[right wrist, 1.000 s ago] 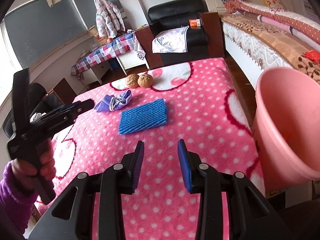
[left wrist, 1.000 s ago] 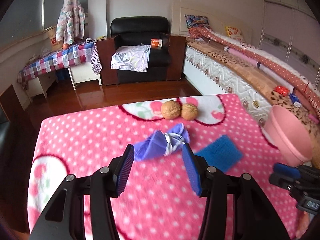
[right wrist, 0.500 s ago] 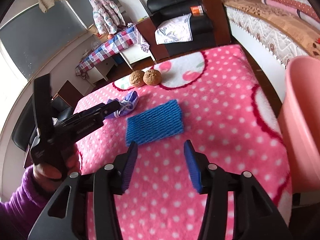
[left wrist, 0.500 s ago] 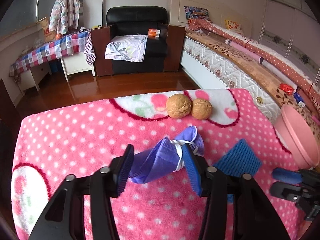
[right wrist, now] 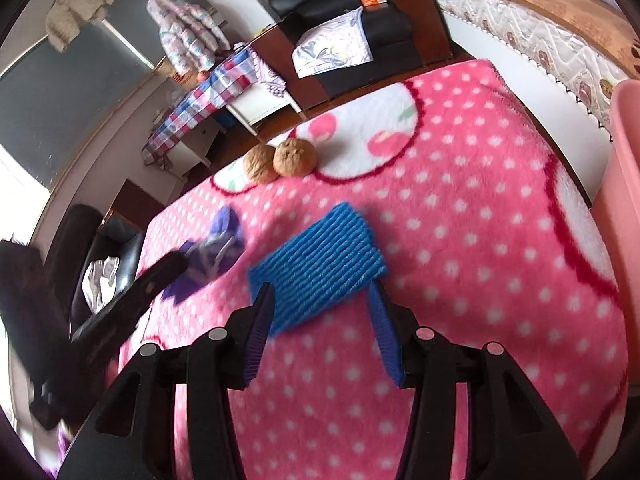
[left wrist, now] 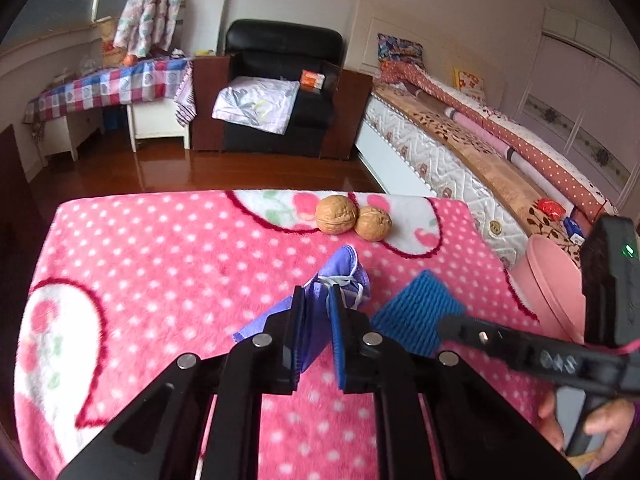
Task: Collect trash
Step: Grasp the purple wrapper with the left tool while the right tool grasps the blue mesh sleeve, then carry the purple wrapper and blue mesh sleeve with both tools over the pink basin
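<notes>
A crumpled purple face mask (left wrist: 340,280) lies on the pink dotted blanket (left wrist: 160,264). My left gripper (left wrist: 317,300) is shut on the mask's middle, and its ends stick out past the fingers. It also shows blurred in the right wrist view (right wrist: 216,248). A blue ribbed foam sheet (right wrist: 320,260) lies to the right of the mask. My right gripper (right wrist: 320,296) is open, its fingers on either side of the sheet's near edge. Two walnuts (left wrist: 352,218) sit at the blanket's far edge.
A pink plastic bin (left wrist: 552,284) stands off the blanket's right edge, also at the far right of the right wrist view (right wrist: 624,200). Beyond the blanket are a wooden floor, a black armchair (left wrist: 280,80) and a bed (left wrist: 480,152) on the right.
My left gripper has closed on the purple mask. My right gripper has moved forward and left until its open fingers straddle the blue sheet's near edge.
</notes>
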Demonstrator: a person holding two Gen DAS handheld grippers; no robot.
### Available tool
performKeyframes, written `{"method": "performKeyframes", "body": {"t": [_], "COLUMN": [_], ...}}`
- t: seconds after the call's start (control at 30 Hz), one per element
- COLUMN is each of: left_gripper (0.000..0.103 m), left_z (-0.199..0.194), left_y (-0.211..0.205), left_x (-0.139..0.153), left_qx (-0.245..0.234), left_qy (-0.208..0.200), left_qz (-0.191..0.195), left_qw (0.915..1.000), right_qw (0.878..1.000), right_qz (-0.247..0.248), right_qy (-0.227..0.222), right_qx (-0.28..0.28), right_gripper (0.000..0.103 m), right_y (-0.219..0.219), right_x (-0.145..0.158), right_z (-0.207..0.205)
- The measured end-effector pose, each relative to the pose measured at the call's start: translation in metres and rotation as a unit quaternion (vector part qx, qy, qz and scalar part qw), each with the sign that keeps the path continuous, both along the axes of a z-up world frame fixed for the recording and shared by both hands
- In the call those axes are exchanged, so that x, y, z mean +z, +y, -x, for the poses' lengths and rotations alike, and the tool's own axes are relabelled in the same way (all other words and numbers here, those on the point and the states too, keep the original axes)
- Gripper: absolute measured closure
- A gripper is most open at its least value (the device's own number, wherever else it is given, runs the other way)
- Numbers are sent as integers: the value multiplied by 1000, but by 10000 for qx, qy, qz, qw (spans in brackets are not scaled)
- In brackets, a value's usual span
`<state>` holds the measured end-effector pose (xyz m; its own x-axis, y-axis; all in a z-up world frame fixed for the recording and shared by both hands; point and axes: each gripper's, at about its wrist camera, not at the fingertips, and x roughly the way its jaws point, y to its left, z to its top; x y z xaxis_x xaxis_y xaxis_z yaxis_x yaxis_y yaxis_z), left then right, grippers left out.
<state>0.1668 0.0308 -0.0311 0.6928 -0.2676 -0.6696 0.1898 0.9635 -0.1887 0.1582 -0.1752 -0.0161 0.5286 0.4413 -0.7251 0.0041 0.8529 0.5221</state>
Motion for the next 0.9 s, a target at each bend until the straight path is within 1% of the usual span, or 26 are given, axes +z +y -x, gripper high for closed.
{"method": "performKeyframes", "body": {"t": [0.07,0.27,0.3,0.33,0.37,0.43,0.47,0.5,0.53,0.7,0.9], "left_gripper": [92,92,92,92,92,92,92,92,92,92,92], "left_z": [7,23,24,26,28,31,33,34,36,44,54], "left_y": [4,20,22,24,24,25,25,26,26,22,11], "left_x": [2,5,6,6,6,7,8,8,8,11,17], "left_qx": [110,343,359,387,409,436,448,459,467,468,455], "left_qy": [4,117,122,131,134,141,141,144,161,195,155], "left_qz": [14,291,309,336,345,374,380,391,415,444,340], "left_qw": [9999,9989,9988,9986,9985,9983,9982,9981,9979,9977,9983], "right_qw": [9999,9978,9971,9963,9958,9956,9950,9943,9937,9893,9856], "right_qz": [63,580,686,783,852,856,897,949,994,1160,1272], "right_qy": [-26,-287,-325,-331,-332,-390,-433,-473,-519,-837,-1030], "right_qx": [-79,-121,-104,-90,-82,-8,32,58,89,293,417], "right_gripper": [54,55,62,73,77,87,89,93,95,95,95], "right_y": [2,15,18,19,20,19,19,20,20,19,12], "right_x": [0,-1,-2,-2,-3,-4,-3,-1,1,18,33], "right_z": [-6,-13,-13,-15,-15,-14,-12,-11,-9,12,38]}}
